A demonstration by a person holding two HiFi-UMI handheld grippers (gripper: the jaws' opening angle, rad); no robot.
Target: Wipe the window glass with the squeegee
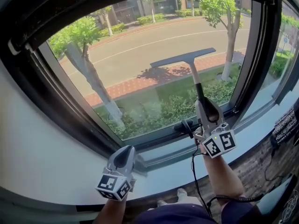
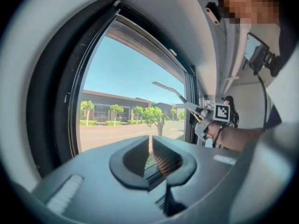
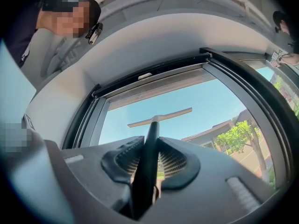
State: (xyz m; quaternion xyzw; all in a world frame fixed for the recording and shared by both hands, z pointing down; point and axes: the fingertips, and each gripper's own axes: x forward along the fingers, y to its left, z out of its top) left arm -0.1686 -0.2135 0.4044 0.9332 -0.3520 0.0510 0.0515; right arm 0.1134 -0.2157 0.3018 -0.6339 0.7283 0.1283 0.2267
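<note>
Sunlit road [image 1: 140, 48] and trees [image 1: 77, 34] fill the window glass [image 1: 140, 78], set in a dark frame [image 1: 70, 120] above a pale sill [image 1: 51, 167].

At lower left, we keep the left gripper [image 1: 124, 157] low over the sill, just below the frame and touching nothing. Its jaws stand nearly together, with only a sliver of daylight between the pads and nothing held. We judge it is parked there to stay out of the wiping path.

Right of centre, the squeegee [image 1: 183, 58] reaches up the pane. Its blade sits about mid-height, tilted with the right end higher, and appears to lie against the glass, though we cannot confirm contact. The right gripper [image 1: 205, 107] is clamped on the dark handle [image 1: 199, 90], which runs straight up between the ribbed pads, so the tool works as a rigid extension of the forearm. That grip low on the handle gives reach across the pane.

A black cable [image 1: 196, 171] trails down from this gripper.
</note>
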